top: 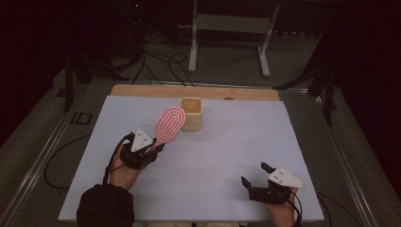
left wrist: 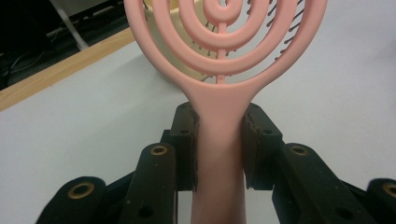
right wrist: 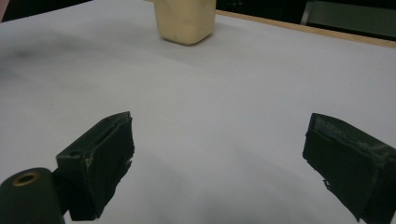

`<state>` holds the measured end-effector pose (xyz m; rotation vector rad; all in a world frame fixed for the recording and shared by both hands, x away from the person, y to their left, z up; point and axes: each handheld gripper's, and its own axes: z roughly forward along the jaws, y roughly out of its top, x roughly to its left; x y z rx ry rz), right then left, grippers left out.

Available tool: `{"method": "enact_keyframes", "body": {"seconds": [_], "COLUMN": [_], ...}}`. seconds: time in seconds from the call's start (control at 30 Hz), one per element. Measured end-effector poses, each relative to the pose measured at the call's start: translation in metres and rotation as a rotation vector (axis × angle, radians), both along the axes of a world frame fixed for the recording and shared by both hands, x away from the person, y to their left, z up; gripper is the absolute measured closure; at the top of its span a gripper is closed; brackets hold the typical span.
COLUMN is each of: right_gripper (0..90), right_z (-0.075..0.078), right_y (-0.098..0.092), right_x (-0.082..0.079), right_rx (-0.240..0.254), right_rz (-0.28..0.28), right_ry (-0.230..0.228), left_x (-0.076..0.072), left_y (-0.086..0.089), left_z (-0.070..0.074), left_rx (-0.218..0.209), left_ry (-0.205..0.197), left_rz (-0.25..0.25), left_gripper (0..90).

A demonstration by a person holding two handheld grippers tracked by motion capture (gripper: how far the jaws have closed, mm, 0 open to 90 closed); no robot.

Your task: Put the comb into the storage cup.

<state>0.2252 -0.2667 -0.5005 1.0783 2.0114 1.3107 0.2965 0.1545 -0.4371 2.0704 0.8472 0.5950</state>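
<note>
Tipping the cream cup looks like the main risk, since the left gripper, jaws clamped on the smooth handle of the pink hairbrush, holds its ringed oval head raised just beside the rim, and a sideways knock could topple it. The slick, tapered plastic handle could also twist between the pads. Well apart, the right gripper rests with jaws spread wide over the matte white table.

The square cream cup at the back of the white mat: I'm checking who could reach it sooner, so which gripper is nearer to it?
Left. The left gripper, shut on the pink hairbrush, sits just front-left of the square cream cup. The right gripper rests open, far off at the front right.
</note>
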Motion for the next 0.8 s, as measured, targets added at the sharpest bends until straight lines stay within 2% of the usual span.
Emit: {"method": "enact_keyframes", "body": {"seconds": [0.07, 0.23, 0.3, 0.37, 0.4, 0.5, 0.53, 0.8], "right_gripper": [8.5, 8.5, 8.5, 8.5, 8.4, 8.4, 7.9, 7.9], "right_z": [0.000, 0.000, 0.000, 0.000, 0.000, 0.000, 0.001, 0.014], "right_y": [0.001, 0.003, 0.004, 0.003, 0.002, 0.002, 0.002, 0.003], "right_x": [0.000, 0.001, 0.001, 0.001, 0.002, 0.003, 0.005, 0.011], "right_rx": [0.000, 0.000, 0.002, 0.023, 0.056, 0.052, 0.060, 0.057], "right_rz": [0.000, 0.005, 0.006, 0.011, 0.028, 0.023, 0.022, 0.026], "right_ry": [0.000, 0.001, 0.001, 0.013, 0.036, 0.044, 0.057, 0.049], "left_x": [-0.001, -0.004, -0.005, -0.006, -0.007, -0.009, -0.009, -0.011], "left_y": [-0.002, -0.006, -0.007, -0.009, -0.010, -0.012, -0.013, -0.014], "left_z": [0.001, 0.005, 0.007, 0.010, 0.011, 0.013, 0.014, 0.015], "left_rx": [-0.015, -0.015, -0.028, -0.038, -0.040, -0.040, -0.037, -0.047], "left_ry": [-0.006, -0.026, -0.034, -0.041, -0.045, -0.058, -0.062, -0.074], "left_rz": [-0.006, -0.013, -0.015, -0.023, -0.024, -0.029, -0.033, -0.026], "left_gripper": [70.2, 70.2, 70.2, 70.2, 70.2, 70.2, 70.2, 70.2]}}
